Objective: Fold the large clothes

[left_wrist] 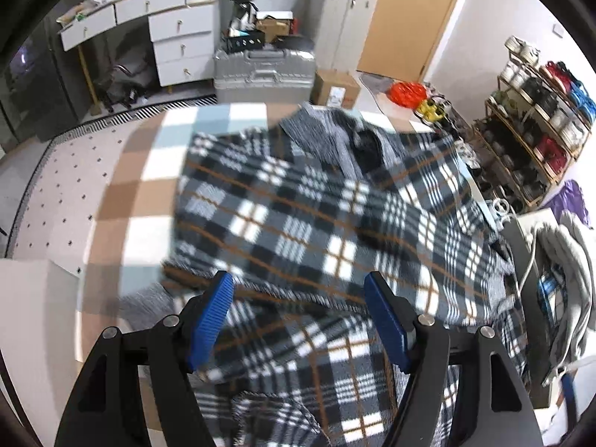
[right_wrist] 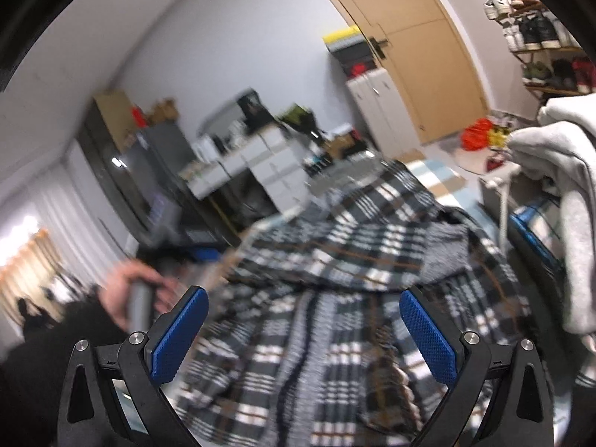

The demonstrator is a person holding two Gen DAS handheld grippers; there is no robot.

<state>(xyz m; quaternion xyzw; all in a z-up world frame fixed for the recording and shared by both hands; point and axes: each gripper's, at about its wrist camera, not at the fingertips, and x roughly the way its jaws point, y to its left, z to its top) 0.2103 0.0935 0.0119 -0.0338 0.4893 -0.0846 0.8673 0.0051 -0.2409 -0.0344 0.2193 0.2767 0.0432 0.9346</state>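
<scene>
Blue-padded fingers (left_wrist: 212, 320) of the left gripper (left_wrist: 300, 322) are seen spread wide apart, with nothing held between them; they are poised just above the near edge of the plaid garment (left_wrist: 320, 216). To the left in this view, the checked brown, white and pale-blue surface (left_wrist: 149, 201) on which the garment lies is seen, with a dotted mat (left_wrist: 63, 201) beyond it. The garment is spread rumpled across the middle, its grey knitted lining (left_wrist: 327, 126) turned out at the far end. Farther back, a white drawer unit (left_wrist: 178, 41) and a silver case (left_wrist: 260, 70) are shown, and a shoe rack (left_wrist: 536, 126) is placed at the right.

From the right wrist, a blurred hand (right_wrist: 126, 298) gripping a grey handle is seen at the left. The right gripper (right_wrist: 303, 335) is likewise held wide open and empty over the garment, which fills the centre. A grey sweatshirt (right_wrist: 566, 171) is draped at the right edge, just beside the plaid cloth.
</scene>
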